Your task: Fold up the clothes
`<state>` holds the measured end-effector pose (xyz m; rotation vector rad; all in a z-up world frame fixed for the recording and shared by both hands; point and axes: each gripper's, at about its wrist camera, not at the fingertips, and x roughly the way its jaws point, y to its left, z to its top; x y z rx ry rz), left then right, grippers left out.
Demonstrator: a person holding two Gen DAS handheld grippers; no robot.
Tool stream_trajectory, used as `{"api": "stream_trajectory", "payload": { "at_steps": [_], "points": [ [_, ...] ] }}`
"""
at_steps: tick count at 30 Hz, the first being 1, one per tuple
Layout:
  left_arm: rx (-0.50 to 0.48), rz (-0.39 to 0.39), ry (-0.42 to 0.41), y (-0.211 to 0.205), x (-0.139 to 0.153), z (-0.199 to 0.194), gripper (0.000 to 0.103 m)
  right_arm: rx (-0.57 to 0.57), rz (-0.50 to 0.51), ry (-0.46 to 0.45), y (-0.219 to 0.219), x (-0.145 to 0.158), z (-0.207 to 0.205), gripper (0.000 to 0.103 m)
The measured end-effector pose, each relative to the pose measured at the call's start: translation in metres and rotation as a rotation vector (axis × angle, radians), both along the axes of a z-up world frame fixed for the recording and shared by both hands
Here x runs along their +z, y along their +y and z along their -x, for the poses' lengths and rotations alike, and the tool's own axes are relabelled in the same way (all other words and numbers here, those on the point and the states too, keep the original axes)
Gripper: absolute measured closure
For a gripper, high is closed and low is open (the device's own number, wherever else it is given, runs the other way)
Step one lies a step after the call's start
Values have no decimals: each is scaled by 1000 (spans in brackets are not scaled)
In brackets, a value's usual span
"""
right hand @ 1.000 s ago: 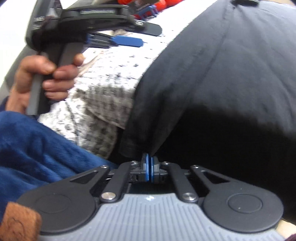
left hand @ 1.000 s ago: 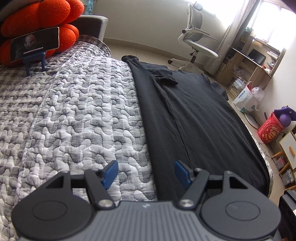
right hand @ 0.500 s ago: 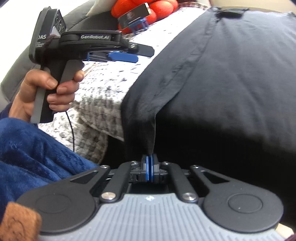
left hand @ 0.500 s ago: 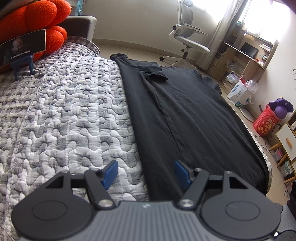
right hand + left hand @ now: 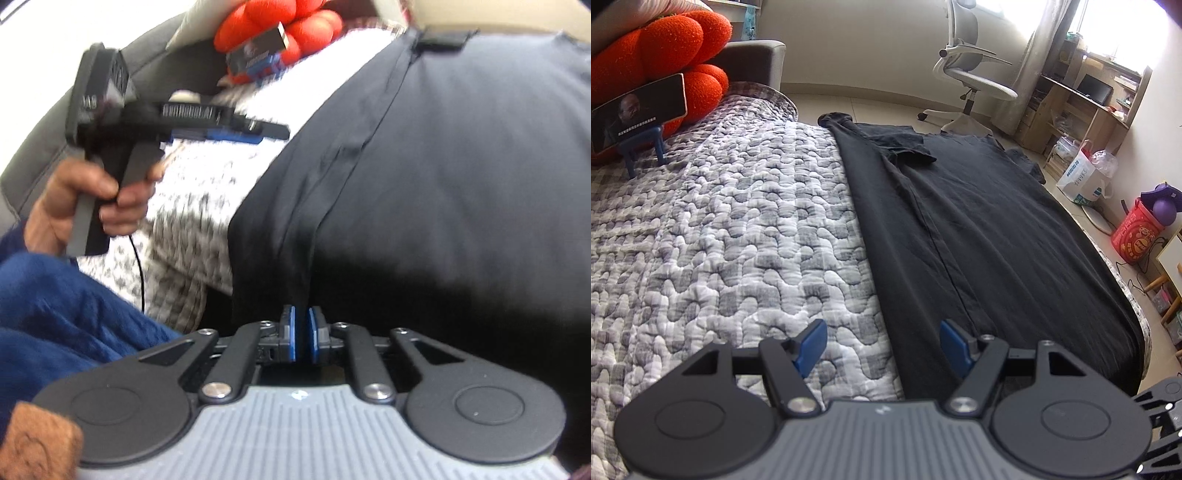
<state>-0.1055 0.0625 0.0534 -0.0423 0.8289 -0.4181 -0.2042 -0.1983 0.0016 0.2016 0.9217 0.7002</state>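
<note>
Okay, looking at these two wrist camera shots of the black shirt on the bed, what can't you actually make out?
- Right wrist view: whether the right gripper pads touch the shirt; its jaws are opening, with a dark fold between them.
- Right wrist view: lettering on the left gripper, blurred.
- Left wrist view: the shirt's near hem, hidden behind the gripper body.
- Left wrist view: the phone caption, too small.

- Bed (image 5: pixel 720 240): grey-white quilted cover, left of frame.
- Office chair (image 5: pixel 975 74): pale, top centre, on light floor (image 5: pixel 871 107).
- Wooden desk (image 5: pixel 1082 107): upper right, beneath bright window (image 5: pixel 1123 33) with curtain (image 5: pixel 1034 62).
- Wall (image 5: pixel 849 44): plain cream.
</note>
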Motion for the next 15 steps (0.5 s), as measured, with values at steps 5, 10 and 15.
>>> {"api": "stream_trajectory", "payload": {
  "at_steps": [5, 10, 15],
  "points": [
    [18, -3, -18, -5, 6, -13, 34, -64, 40, -113, -17, 30, -10, 88],
    [8, -13, -31, -16, 6, -20, 34, -107, 65, -181, -23, 45, -34, 88],
    [-9, -59, -25, -25, -5, -27, 34, -112, 77, -172, -21, 43, -71, 87]
  ]
}}
